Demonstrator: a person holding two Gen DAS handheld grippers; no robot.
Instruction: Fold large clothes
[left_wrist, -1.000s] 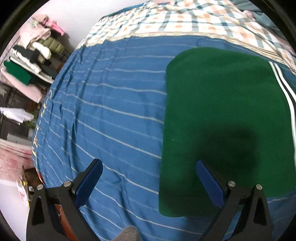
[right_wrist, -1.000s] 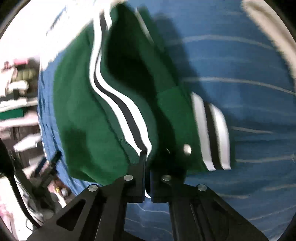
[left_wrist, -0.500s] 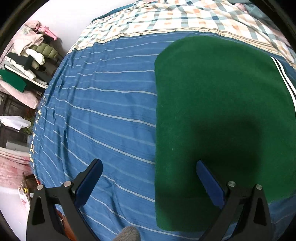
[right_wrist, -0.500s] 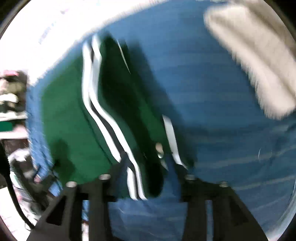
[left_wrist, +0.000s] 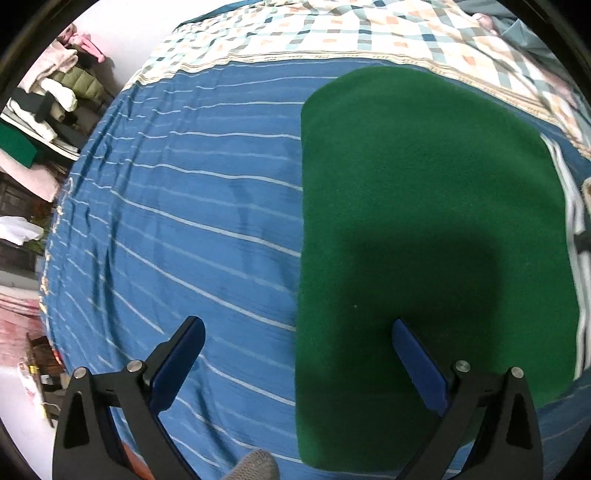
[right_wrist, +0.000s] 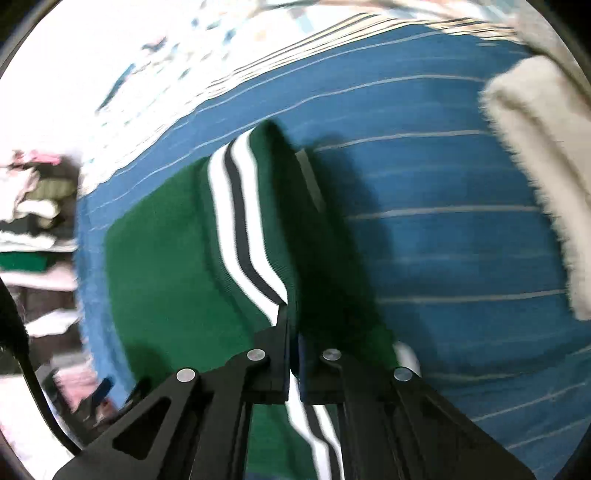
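Note:
A dark green garment (left_wrist: 424, 206) with white and black striped trim lies folded flat on the blue striped bedsheet (left_wrist: 192, 206). My left gripper (left_wrist: 297, 334) is open and empty, hovering above the garment's near left edge. In the right wrist view my right gripper (right_wrist: 292, 328) is shut on the green garment's (right_wrist: 162, 266) striped trim edge (right_wrist: 240, 236) and lifts it, so that edge stands up off the sheet. The right gripper's tip also shows at the far right of the left wrist view (left_wrist: 581, 242).
A checked quilt (left_wrist: 332, 33) lies across the far end of the bed. Shelves with stacked clothes (left_wrist: 40, 107) stand at the left. A cream fluffy item (right_wrist: 535, 158) lies on the sheet (right_wrist: 443, 229) to the right of the garment.
My right gripper opened about half a second ago and is now shut again on the striped edge, lifting it higher. My left gripper stayed open and drifted slightly over the garment.

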